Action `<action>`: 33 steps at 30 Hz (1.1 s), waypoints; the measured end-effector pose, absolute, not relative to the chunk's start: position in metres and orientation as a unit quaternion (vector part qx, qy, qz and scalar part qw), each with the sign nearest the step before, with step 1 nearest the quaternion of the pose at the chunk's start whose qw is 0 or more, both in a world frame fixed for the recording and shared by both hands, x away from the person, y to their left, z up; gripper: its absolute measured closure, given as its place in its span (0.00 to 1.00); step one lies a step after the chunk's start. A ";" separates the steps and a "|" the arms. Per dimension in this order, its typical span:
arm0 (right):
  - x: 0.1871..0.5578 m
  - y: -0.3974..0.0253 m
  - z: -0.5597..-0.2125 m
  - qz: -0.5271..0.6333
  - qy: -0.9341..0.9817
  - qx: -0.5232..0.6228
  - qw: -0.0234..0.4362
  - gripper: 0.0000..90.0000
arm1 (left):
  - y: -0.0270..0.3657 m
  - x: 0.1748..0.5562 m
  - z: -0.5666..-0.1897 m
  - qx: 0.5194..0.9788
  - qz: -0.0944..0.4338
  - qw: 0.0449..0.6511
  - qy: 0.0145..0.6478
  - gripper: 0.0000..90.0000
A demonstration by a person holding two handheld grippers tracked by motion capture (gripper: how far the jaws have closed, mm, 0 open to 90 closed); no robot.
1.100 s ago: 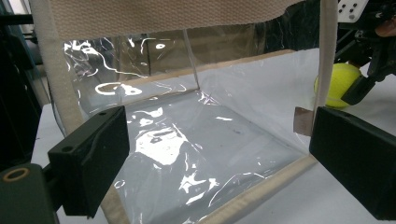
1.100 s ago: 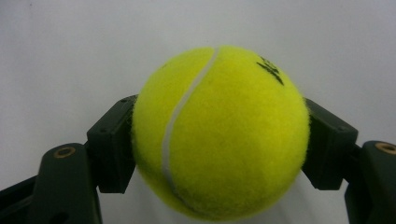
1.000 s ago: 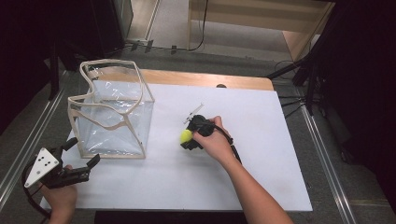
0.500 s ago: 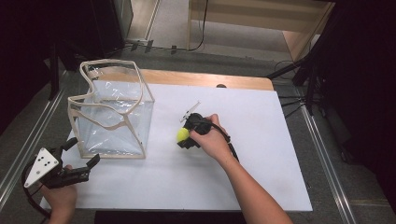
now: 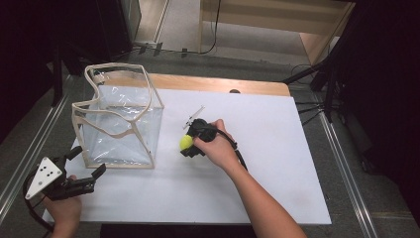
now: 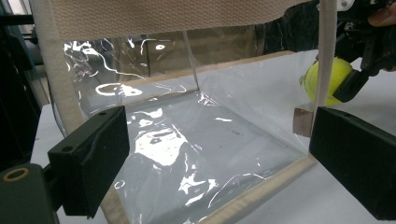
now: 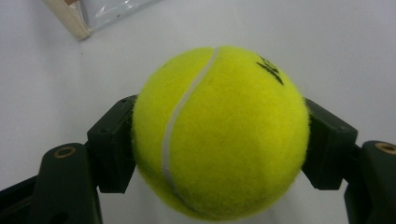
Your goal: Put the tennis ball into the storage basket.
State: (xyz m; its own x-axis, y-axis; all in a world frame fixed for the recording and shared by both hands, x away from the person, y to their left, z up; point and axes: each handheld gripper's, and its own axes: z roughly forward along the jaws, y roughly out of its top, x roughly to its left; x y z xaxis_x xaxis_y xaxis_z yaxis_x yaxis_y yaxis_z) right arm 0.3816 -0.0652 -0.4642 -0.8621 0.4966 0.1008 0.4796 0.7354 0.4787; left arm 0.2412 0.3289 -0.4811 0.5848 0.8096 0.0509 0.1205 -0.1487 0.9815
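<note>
The right gripper holds a yellow ball. Its two black jaws press on the ball from both sides, one on each side. In the right gripper view the ball is big and fuzzy, with a white line that curves down it and a small dark mark near the top. The white surface lies behind the ball.

In the high view the ball is just to the right of a clear bag. The ball and the bag do not touch. The bag stands up on the surface with its top open. It has see-through walls and cream cloth edges. The right hand is wrapped around the right gripper.

The left gripper is at the near left corner of the surface, just in front of the bag. Its jaws are spread wide and grip nothing. In the left gripper view the two black jaws stand far apart, and the bag is right ahead between them. Through the bag's far side you can see the ball in the other gripper. The left hand holds the left gripper low, close to the edge of the surface.
</note>
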 end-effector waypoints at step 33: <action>0.385 -0.019 -0.446 0.279 0.937 0.208 0.002 0.26 | 0.329 0.241 -0.481 0.692 0.307 0.561 0.335 0.06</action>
State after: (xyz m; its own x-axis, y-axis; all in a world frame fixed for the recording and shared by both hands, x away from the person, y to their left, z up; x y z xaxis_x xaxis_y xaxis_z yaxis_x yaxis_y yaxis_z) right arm 0.3851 -0.0187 -0.4459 -0.9131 0.3920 0.1126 0.3897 0.7574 0.5239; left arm 0.2413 0.3290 -0.4810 0.5870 0.8081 0.0492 0.1201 -0.1470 0.9818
